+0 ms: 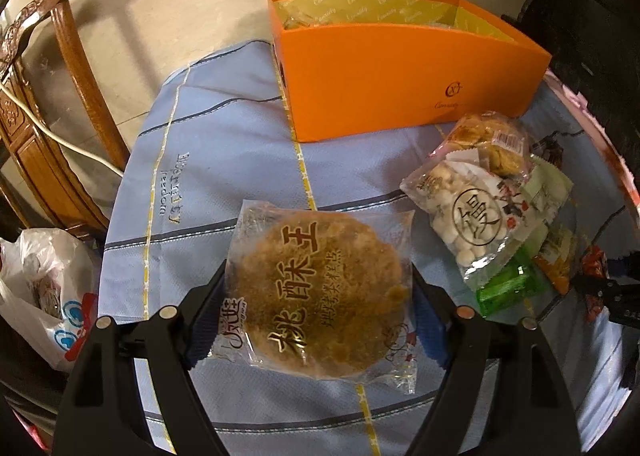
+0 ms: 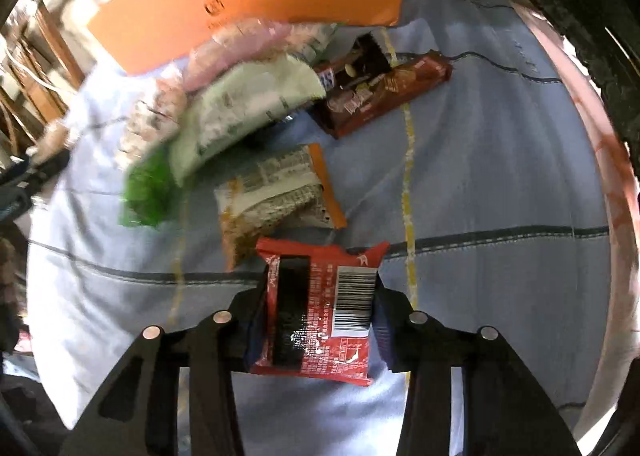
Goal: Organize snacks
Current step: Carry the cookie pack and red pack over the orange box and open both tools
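Tablecloth, pale blue with dark stripes and yellow bands, covers the table and carries everything else. Orange box stands open-topped at the far side of the cloth; its yellow printed lining shows, and a wrapped item lies in its left end, too small to identify. Wooden chair stands off the table's left edge, with a white plastic bag below it on that side.

Snack pile lies on the cloth just in front of the box's right end: a clear bag of small white balls on top, a bag of golden pastries behind it touching the box, a green wrapper and an orange-edged wrapper beneath. Right wrist view is motion-blurred over the same pile; a brown bar wrapper lies beside it, near the box.

Left gripper is clamped on the walnut cookie pack, a round brown cookie in a clear wrapper, one finger on each side edge, held above the cloth in front of the box and left of the pile.

Right gripper is clamped on the red snack packet, barcode side up, pads pressing both sides, above the cloth and near the orange-edged wrapper.
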`<action>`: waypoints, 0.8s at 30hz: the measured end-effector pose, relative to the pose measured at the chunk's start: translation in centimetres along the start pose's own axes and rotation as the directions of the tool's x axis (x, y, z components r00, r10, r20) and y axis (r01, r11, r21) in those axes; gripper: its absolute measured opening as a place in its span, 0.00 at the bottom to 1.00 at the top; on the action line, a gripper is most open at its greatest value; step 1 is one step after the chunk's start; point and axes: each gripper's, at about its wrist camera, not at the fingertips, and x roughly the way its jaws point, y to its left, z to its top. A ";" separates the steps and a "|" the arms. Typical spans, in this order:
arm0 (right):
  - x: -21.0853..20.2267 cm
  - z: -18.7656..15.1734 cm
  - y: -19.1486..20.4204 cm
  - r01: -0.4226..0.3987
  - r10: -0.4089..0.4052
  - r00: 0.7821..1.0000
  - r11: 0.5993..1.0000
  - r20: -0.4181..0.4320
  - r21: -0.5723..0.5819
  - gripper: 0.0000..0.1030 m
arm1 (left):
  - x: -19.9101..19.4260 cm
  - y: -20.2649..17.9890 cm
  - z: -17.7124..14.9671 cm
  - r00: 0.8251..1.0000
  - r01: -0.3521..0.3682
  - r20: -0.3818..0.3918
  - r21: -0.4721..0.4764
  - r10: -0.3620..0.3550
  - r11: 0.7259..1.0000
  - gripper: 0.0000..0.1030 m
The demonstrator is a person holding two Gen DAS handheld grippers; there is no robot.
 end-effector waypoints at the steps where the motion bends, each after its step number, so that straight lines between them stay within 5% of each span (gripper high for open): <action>1: -0.7 -0.1 -0.3 -0.021 0.021 1.000 1.000 0.004 0.006 0.43 | -0.2 0.0 0.0 1.000 0.004 0.006 -0.002 -0.004 1.000 0.76; 11: -11.1 4.0 -1.6 -0.174 0.161 0.965 0.984 0.207 0.046 0.43 | -5.7 -1.3 4.1 0.983 0.083 0.162 0.039 -0.088 0.996 0.76; 19: -19.6 14.0 -1.3 -0.198 0.184 0.889 0.980 0.420 -0.009 0.43 | -10.3 -2.9 13.0 0.940 0.094 0.319 0.102 -0.122 0.990 0.76; 24: -22.4 21.2 0.1 -0.165 0.173 0.866 0.985 0.469 -0.059 0.43 | -11.0 -3.7 18.9 0.922 0.069 0.373 0.120 -0.109 0.990 0.76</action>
